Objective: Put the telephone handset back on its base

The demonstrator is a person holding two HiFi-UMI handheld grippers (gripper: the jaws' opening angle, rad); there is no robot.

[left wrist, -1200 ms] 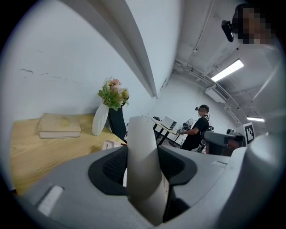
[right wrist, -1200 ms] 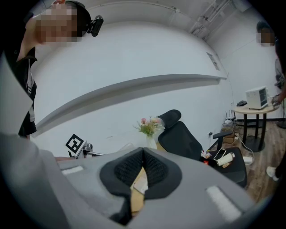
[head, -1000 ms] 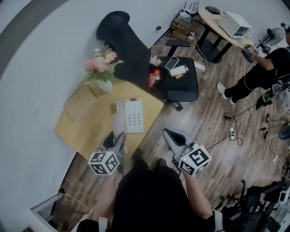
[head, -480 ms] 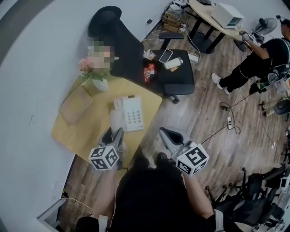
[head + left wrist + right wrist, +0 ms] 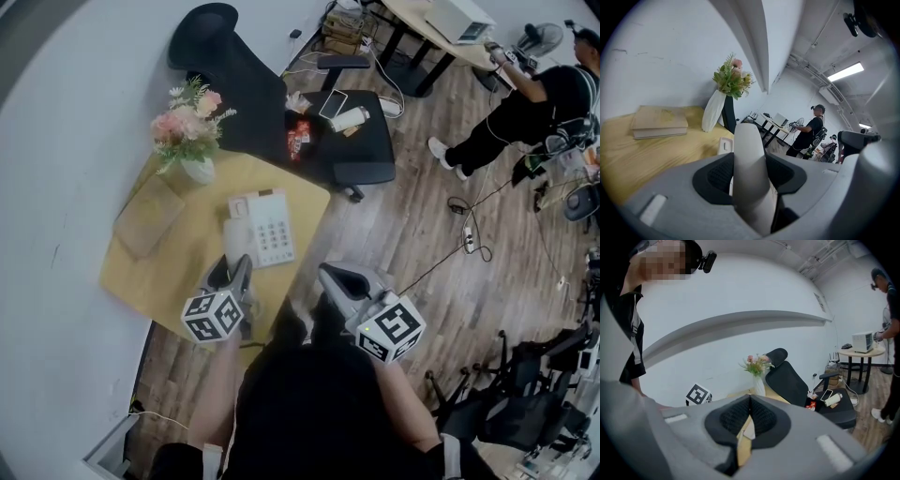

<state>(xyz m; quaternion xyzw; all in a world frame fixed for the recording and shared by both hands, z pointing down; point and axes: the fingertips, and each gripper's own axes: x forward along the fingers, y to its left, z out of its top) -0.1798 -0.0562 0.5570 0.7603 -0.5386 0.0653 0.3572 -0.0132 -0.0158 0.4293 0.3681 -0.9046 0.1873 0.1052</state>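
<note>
The white telephone base point(image 5: 267, 230) with its keypad lies on the yellow table point(image 5: 178, 272); one corner of the base point(image 5: 725, 145) shows in the left gripper view. My left gripper point(image 5: 232, 277) point(image 5: 750, 177) is shut on the white handset point(image 5: 748, 140), which stands up between the dark pads. In the head view the handset point(image 5: 236, 246) hangs just left of the base, close over the table. My right gripper point(image 5: 336, 279) point(image 5: 749, 403) is off the table's right edge, over the floor, shut with nothing in it.
A white vase of pink flowers point(image 5: 192, 141) and a tan book point(image 5: 145, 217) sit at the table's far side by the wall. A black office chair point(image 5: 319, 131) carrying small items stands behind the table. A person point(image 5: 534, 94) stands far right; cables point(image 5: 469, 239) cross the floor.
The head view has drifted, so everything sits a little further left and up. The left gripper still holds the handset beside the base; the right gripper stays shut.
</note>
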